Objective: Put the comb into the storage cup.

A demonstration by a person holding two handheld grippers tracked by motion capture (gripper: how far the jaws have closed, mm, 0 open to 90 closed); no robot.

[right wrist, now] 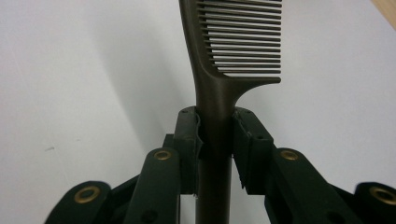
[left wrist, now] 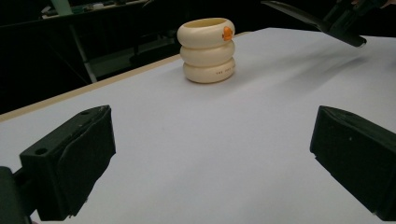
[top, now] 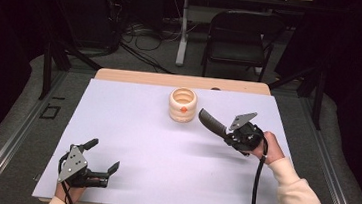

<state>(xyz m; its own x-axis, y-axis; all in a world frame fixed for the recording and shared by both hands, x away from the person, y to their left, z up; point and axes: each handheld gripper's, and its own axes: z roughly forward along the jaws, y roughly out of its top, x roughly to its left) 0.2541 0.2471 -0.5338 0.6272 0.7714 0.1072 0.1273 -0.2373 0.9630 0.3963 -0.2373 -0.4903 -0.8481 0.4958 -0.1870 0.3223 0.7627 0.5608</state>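
Comb (right wrist: 219,88) clamped by handle in right gripper (right wrist: 215,135), held above white table (top: 154,149), teeth end pointing toward ribbed cream holder (top: 182,104) at its 10 o'clock, just short of rim. Judgement: tilt comb upright over opening, lower slowly, avoid tipping holder. Left gripper (top: 104,156) at table's 7 o'clock, jaws wide apart, empty.

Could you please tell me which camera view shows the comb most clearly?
The right gripper view: the comb is close up, teeth distinct, handle clamped in the right tool. The high view shows it small and dark; the left gripper view catches its tip.
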